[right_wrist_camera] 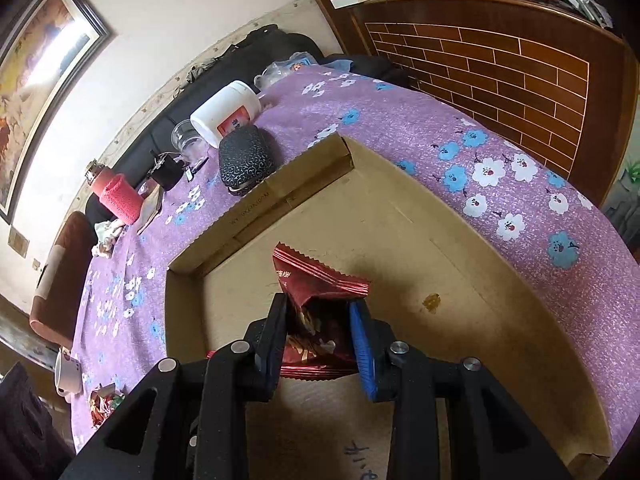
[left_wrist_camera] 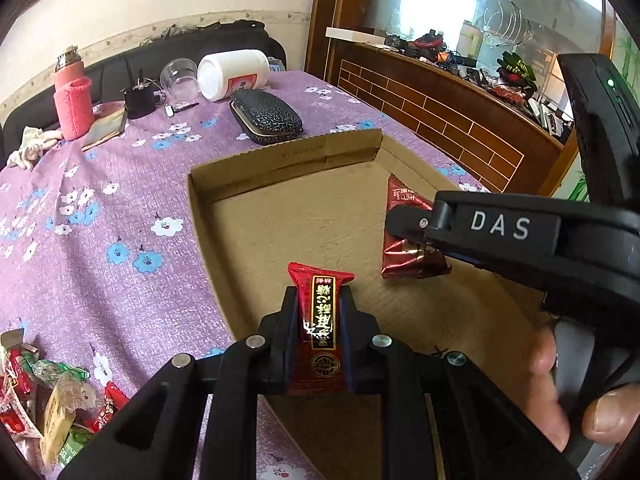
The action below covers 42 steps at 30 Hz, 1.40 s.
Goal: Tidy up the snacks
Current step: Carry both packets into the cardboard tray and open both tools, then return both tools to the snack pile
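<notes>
- A table under a purple cloth [left_wrist_camera: 120, 208] printed with blue and white flowers fills the scene; behind it stand a pale wall and a dark wooden panel [right_wrist_camera: 520, 68] with a brick-like pattern.
- An open, shallow cardboard box [left_wrist_camera: 280, 160] lies on the cloth, its brown floor mostly bare.
- The left gripper [left_wrist_camera: 320, 320] is closed tight on a red snack bar [left_wrist_camera: 320, 300] with gold lettering on a black strip; the bar stands lengthwise between the jaws, over the near part of the box.
- The right gripper [right_wrist_camera: 320, 320] is clamped on a dark red, crinkled snack packet [right_wrist_camera: 320, 284] with a zigzag edge; the jaws stand a little apart, pressing its sides, above the box floor.
- From the left wrist view, that packet [left_wrist_camera: 404, 252] hangs at the box's right side, with a person's fingers [left_wrist_camera: 552, 392] below it.
- A heap of wrapped snacks [left_wrist_camera: 44, 396] lies on the cloth left of the box.
- At the far end of the table sit a black patterned case [left_wrist_camera: 266, 116], a tipped white jar [left_wrist_camera: 234, 74], a clear cup [left_wrist_camera: 180, 78] and a pink-sleeved bottle [left_wrist_camera: 72, 96].
</notes>
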Each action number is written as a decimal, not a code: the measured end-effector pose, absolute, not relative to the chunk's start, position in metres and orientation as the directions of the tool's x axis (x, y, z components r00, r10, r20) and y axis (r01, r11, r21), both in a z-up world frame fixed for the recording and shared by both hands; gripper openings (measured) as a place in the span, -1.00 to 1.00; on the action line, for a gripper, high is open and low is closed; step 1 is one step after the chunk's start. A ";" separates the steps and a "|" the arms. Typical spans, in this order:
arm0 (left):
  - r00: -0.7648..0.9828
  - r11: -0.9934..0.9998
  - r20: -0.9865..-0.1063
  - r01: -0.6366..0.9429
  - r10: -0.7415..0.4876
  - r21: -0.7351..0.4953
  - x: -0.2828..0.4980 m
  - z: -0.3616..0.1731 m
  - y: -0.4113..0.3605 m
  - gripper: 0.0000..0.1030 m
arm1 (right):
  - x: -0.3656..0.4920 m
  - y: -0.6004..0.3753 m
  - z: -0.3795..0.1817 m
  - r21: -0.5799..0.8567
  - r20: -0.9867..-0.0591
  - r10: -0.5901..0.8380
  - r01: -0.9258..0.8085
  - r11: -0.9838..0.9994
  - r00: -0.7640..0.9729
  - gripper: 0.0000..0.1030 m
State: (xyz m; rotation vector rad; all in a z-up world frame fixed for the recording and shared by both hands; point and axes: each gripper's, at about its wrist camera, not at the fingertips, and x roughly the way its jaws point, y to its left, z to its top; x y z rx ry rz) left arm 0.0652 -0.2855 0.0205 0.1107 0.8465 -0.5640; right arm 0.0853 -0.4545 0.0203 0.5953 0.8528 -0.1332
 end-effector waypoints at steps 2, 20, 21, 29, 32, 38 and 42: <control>0.532 0.849 -0.734 0.515 -0.422 -0.115 0.065 0.021 -0.286 -0.66 | 0.085 -0.454 0.020 0.439 -0.742 0.120 0.342 0.831 0.660 -0.37; 0.542 0.851 -0.729 0.514 -0.417 -0.104 0.064 0.020 -0.286 -0.66 | 0.082 -0.453 0.019 0.426 -0.750 0.101 0.360 0.830 0.653 -0.36; 0.542 0.851 -0.729 0.514 -0.419 -0.107 0.064 0.020 -0.286 -0.66 | 0.082 -0.453 0.020 0.423 -0.750 0.097 0.362 0.831 0.655 -0.36; 0.537 0.849 -0.720 0.510 -0.440 -0.138 0.064 0.024 -0.282 -0.47 | 0.073 -0.454 0.030 0.421 -0.718 0.058 0.367 0.830 0.693 -0.36; 0.555 0.854 -0.707 0.502 -0.438 -0.135 0.063 0.028 -0.281 -0.39 | 0.071 -0.454 0.034 0.427 -0.704 0.050 0.366 0.827 0.708 -0.36; 0.606 0.873 -0.675 0.472 -0.421 -0.121 0.058 0.045 -0.275 -0.39 | 0.066 -0.449 0.045 0.423 -0.662 0.020 0.351 0.835 0.749 -0.36; 0.615 0.898 -0.693 0.427 -0.375 -0.108 0.059 0.063 -0.267 -0.38 | 0.062 -0.445 0.051 0.414 -0.638 -0.001 0.344 0.843 0.770 -0.36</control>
